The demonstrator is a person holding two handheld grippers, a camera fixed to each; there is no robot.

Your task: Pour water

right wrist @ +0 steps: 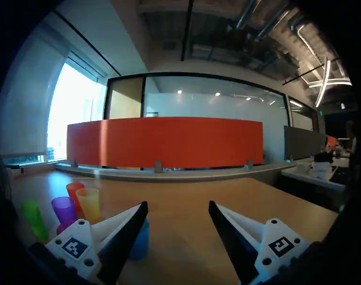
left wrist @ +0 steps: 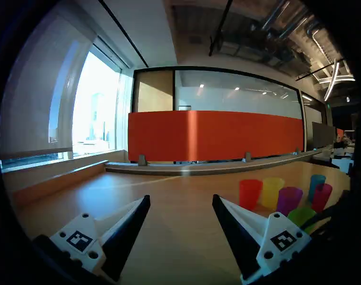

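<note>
- Six translucent plastic cups, one per colour: red cup (left wrist: 250,192), yellow cup (left wrist: 271,190), purple cup (left wrist: 289,199), blue cup (left wrist: 317,182), magenta cup (left wrist: 322,195), green cup (left wrist: 301,214).
- All upright in one tight cluster on the wooden counter (left wrist: 180,232), to the right in the left gripper view; green nearest, red and yellow farther off.
- In the right gripper view, same cluster at near left, the blue cup partly hidden behind the finger on that side.
- Two grippers: left gripper (left wrist: 180,197) with fingers spread wide, clamped on nothing; right gripper (right wrist: 178,204) likewise apart and empty, bare counter between the tips.
- One long orange divider panel (left wrist: 213,135) along the far counter edge; one bright window (left wrist: 97,109) at far left; glass wall behind the panel.
- Cup contents: cannot tell.
</note>
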